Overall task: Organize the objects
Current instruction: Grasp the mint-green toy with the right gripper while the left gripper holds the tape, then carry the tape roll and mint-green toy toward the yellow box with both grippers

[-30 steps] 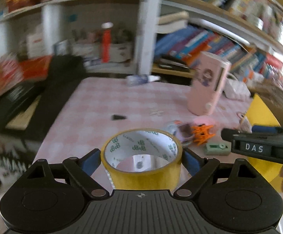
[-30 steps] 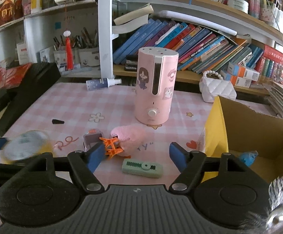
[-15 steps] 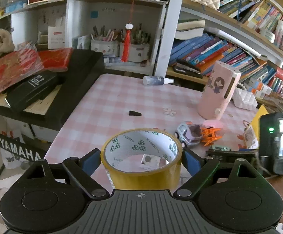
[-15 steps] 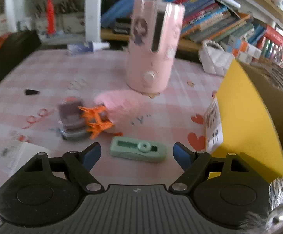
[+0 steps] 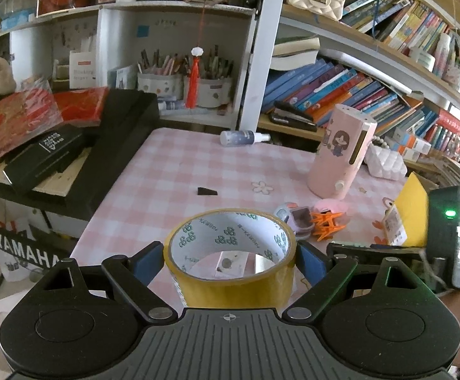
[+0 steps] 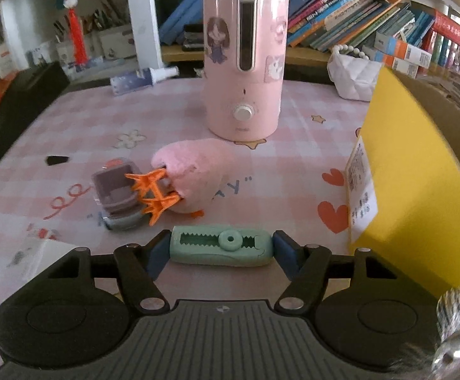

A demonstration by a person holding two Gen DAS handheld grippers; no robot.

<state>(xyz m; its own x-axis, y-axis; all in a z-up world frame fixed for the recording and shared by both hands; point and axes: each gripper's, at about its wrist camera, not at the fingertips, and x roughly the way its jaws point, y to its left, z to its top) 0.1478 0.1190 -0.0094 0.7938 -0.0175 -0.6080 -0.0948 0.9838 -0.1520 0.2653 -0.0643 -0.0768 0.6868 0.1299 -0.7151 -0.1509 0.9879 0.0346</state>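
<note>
From the left wrist view, the left gripper (image 5: pixel 230 261) clamps a roll of yellow tape (image 5: pixel 231 258) between its blue pads, the roll standing on edge with its printed white core facing the camera, held above the near edge of the pink checked table (image 5: pixel 173 174). Beyond it lie a small toy car (image 5: pixel 294 218) and an orange-footed pink plush (image 5: pixel 328 213) side by side, with a tall pink humidifier (image 5: pixel 340 155) upright farther back and a spray bottle (image 5: pixel 244 137) on its side near the shelf. The right gripper's body shows at the right edge, beside a yellow cardboard box (image 5: pixel 412 212). From the right wrist view, the right gripper (image 6: pixel 222 250) sits low at the table with its jaws closing around a mint-green toothed clip (image 6: pixel 220 248) (a flat piece lying lengthwise between the pads, which touch or nearly touch its two ends). The plush (image 6: pixel 198 171) and toy car (image 6: pixel 116 193) lie just behind it, touching each other, the humidifier (image 6: pixel 244 63) stands beyond, and the yellow box (image 6: pixel 410 171) rises close at the right.
</note>
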